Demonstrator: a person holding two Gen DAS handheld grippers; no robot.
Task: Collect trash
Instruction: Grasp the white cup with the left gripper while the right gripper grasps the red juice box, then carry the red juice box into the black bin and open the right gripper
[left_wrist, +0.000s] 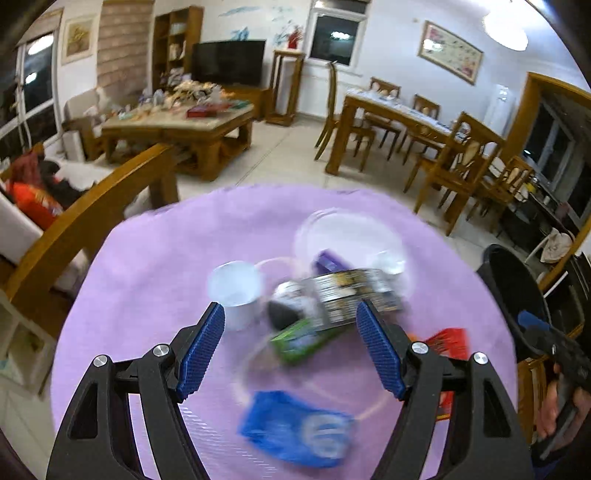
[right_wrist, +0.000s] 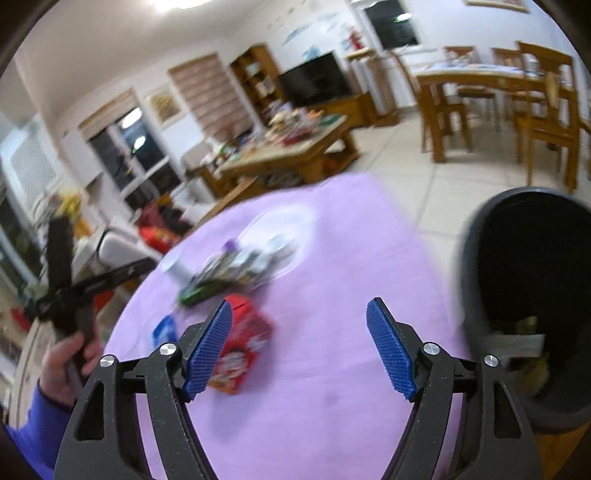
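1. The left claw (left_wrist: 290, 350) is wide open and holds nothing; its blue pads (left_wrist: 201, 350) hang above the purple cloth (left_wrist: 147, 277).
2. Just past its left pad stands a white cup (left_wrist: 236, 291), upright.
3. Between the two pads, a little ahead, lies a pile of trash: a green box (left_wrist: 299, 341), a dark round item too blurred to name (left_wrist: 286, 308), and a printed packet (left_wrist: 354, 295) that reaches the tip of the right pad.
4. Beyond the pile sits a clear plate (left_wrist: 347, 229), with a purple item (left_wrist: 328, 260) at its near edge.
5. Below the open jaws, close to the camera, lies a blue wrapper (left_wrist: 295, 428).
6. A red packet (left_wrist: 448, 343) shows just outside the right pad, partly hidden by the claw's frame.
7. The right claw (right_wrist: 299, 349) is also wide open and empty, over bare cloth (right_wrist: 332, 369).
8. The red packet (right_wrist: 247, 343) lies right behind its left pad (right_wrist: 208, 350), partly covered by it.
9. Farther ahead and to the left of that claw sit the green box (right_wrist: 201, 290), the blurred pile (right_wrist: 240, 266) and the plate (right_wrist: 280, 221).
10. The black bin (right_wrist: 528, 302) stands just right of the right claw, at the cloth's edge, with some scraps (right_wrist: 517, 343) inside.
11. In the left view the bin (left_wrist: 513, 295) is far to the right, with the other claw (left_wrist: 554, 343) in front of it.
12. The hand (right_wrist: 66, 365) gripping the left tool appears at the left edge of the right view.
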